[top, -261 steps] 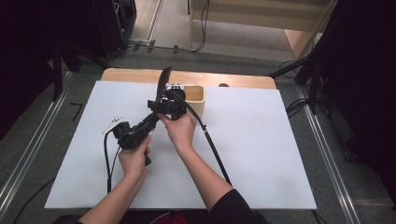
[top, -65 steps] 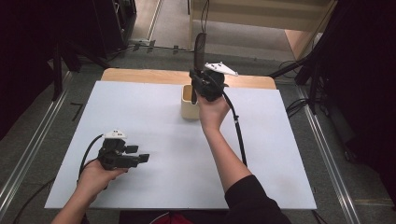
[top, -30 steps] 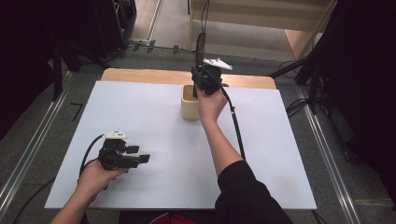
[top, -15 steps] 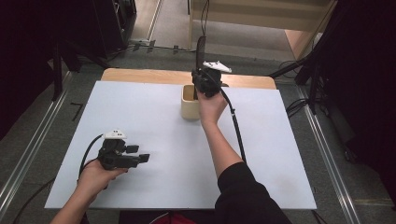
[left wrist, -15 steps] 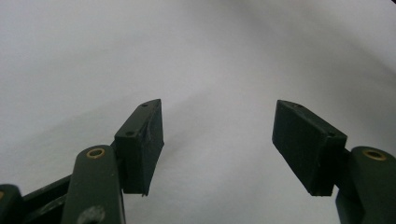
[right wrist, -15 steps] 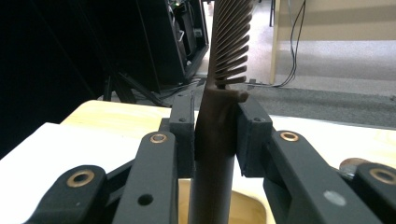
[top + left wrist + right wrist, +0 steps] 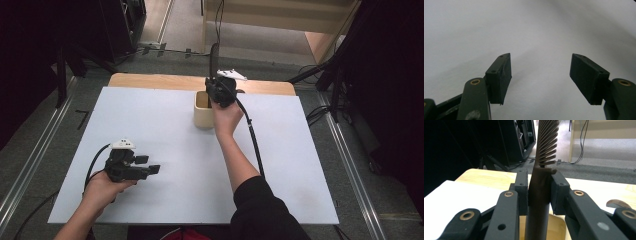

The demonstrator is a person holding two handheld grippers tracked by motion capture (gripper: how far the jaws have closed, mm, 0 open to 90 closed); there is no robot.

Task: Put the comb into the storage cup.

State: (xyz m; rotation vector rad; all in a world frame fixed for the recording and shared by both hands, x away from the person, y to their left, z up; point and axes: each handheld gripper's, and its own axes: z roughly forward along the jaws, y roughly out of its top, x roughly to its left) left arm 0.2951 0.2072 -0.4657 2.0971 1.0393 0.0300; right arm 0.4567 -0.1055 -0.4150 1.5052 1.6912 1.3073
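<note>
White sheet (image 7: 165,125) is covering the wooden table, dark racks and cables behind. Right gripper (image 7: 539,192), upper middle of the high view, is pinching a dark brown plastic comb (image 7: 541,187) by its solid handle, teeth pointing up, handle end hanging over the pale beige open cup (image 7: 203,111). Comb is looking light, stiff and smooth; likely to slip or pivot, so the thick handle below the teeth is the best hold. Left gripper (image 7: 540,80), lower left, is resting spread and empty.
</note>
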